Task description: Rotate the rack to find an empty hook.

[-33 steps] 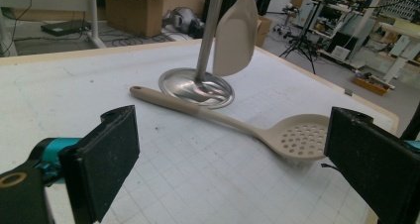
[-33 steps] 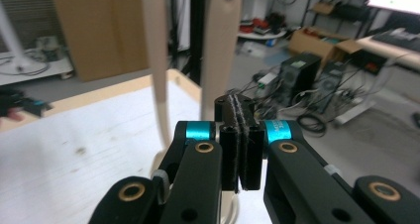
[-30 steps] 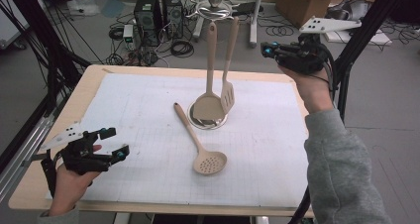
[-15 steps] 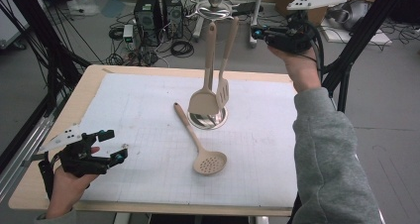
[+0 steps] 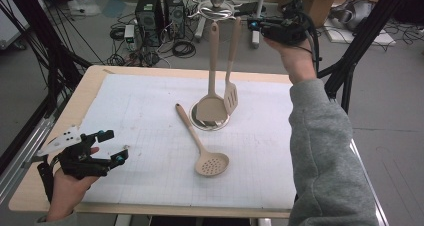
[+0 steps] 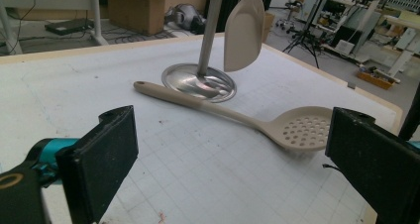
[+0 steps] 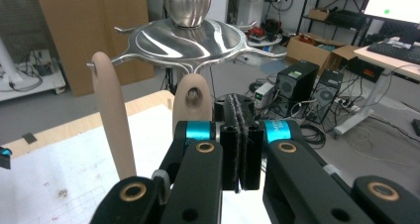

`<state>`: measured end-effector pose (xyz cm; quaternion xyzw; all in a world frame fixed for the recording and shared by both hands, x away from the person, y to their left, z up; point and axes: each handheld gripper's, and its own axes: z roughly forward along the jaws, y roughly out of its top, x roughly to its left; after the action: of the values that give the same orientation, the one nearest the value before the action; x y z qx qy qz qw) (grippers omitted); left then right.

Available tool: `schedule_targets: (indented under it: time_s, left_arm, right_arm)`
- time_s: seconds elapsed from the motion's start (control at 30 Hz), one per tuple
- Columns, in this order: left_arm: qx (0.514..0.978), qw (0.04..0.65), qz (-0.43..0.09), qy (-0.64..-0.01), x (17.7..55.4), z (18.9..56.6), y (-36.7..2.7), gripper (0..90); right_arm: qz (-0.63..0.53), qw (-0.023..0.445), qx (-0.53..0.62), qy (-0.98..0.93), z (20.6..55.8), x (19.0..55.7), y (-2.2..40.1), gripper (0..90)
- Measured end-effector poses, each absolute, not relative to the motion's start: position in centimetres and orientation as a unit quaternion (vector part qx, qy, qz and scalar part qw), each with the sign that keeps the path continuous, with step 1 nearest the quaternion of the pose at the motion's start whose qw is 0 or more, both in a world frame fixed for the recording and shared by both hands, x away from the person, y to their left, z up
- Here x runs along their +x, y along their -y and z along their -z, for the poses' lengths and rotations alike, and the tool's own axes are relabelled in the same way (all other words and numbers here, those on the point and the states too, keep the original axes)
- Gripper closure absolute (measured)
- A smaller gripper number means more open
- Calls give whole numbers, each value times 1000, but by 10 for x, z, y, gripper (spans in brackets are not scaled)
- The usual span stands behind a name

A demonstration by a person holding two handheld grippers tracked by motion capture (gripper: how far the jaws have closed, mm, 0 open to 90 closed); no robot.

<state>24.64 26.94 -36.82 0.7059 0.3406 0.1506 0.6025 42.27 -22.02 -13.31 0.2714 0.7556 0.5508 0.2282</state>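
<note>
A metal utensil stand (image 5: 218,7) rises from a round base (image 5: 221,123) at the middle of the table. A beige solid spoon (image 5: 212,107) and a beige slotted turner (image 5: 230,97) hang from it. A beige slotted spoon (image 5: 211,163) lies flat in front of the base. My right gripper (image 5: 254,26) is raised beside the stand's top, shut with nothing between its pads (image 7: 246,149); the turner's handle end (image 7: 193,102) hangs just beyond them. My left gripper (image 5: 116,146) rests open at the table's near left, pointing at the slotted spoon (image 6: 303,130).
A white gridded mat (image 5: 150,116) covers the wooden table (image 5: 75,106). Computer towers (image 5: 160,8), cables and boxes sit on the floor behind. A black tripod leg (image 5: 350,61) stands to the right of the table.
My right gripper has moved left and upward, from beyond the table's far right corner to beside the stand's top. The left gripper has stayed put.
</note>
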Motion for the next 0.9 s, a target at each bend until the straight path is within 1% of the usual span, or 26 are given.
schedule_targets:
  time_s: [0.9]
  left_arm:
    - [704,597,-152,-352,241,369,-276,66]
  right_arm:
    - [-535,242,262,-766,126,428,203,899]
